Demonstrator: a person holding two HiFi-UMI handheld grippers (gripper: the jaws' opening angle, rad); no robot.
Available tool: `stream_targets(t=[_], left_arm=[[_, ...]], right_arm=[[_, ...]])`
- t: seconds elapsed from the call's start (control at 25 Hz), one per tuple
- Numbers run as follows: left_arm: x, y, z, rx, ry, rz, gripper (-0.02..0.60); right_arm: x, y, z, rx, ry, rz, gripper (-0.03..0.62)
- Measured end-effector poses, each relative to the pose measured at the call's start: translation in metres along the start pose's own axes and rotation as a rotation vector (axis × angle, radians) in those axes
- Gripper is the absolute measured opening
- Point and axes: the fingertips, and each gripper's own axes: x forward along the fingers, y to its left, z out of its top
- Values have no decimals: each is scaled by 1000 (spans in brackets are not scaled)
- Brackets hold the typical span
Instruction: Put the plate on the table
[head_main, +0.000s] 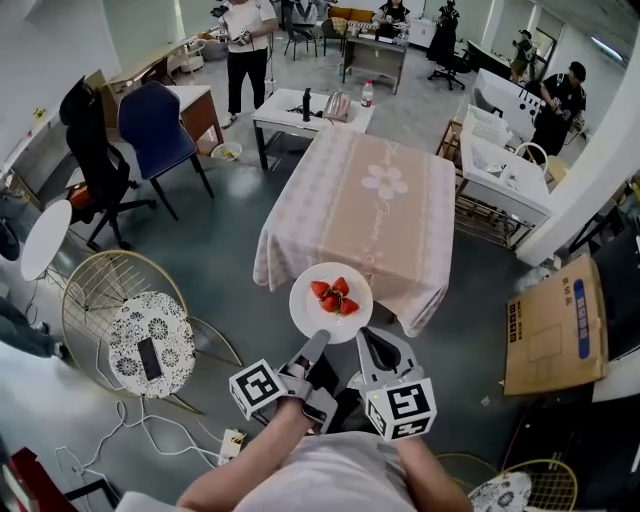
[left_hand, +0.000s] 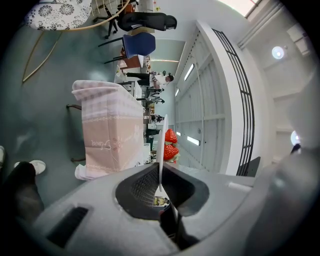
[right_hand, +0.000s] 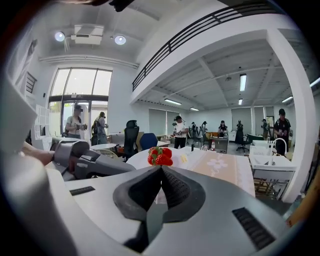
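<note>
Plate (head_main: 308, 312) w/ strawberries (head_main: 333, 296) hangs just short of the table (head_main: 400, 225), left gripper (head_main: 322, 337) pinching its near rim, right gripper (head_main: 366, 334) clenched empty beside it; I'd judge it stiff, slick, prob. breakable, so I hold it level by the rim.

The smooth grey floor (head_main: 215, 265) is a bit shiny. A table with a pale pink cloth with a flower on it (head_main: 385, 215) stands in the middle. Behind it is a small white table (head_main: 285, 108). To the left are a blue chair (head_main: 152, 122) and a black office chair (head_main: 90, 135). Nearer is a round wire chair with a flowery cushion (head_main: 130, 330). A flat brown cardboard box (head_main: 550, 340) lies on the right. Tall windows (right_hand: 80, 92) let in daylight. Long lights (right_hand: 243, 80) glow on the white ceiling, and a black railing (right_hand: 210, 24) runs up high.
</note>
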Motion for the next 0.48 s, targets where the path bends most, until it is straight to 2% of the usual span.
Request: stream_targets(t=[0.48], left_arm=[[76,10,16,1,-3,42,18]], right_arm=[[50,-61,7,38,12,36,5]])
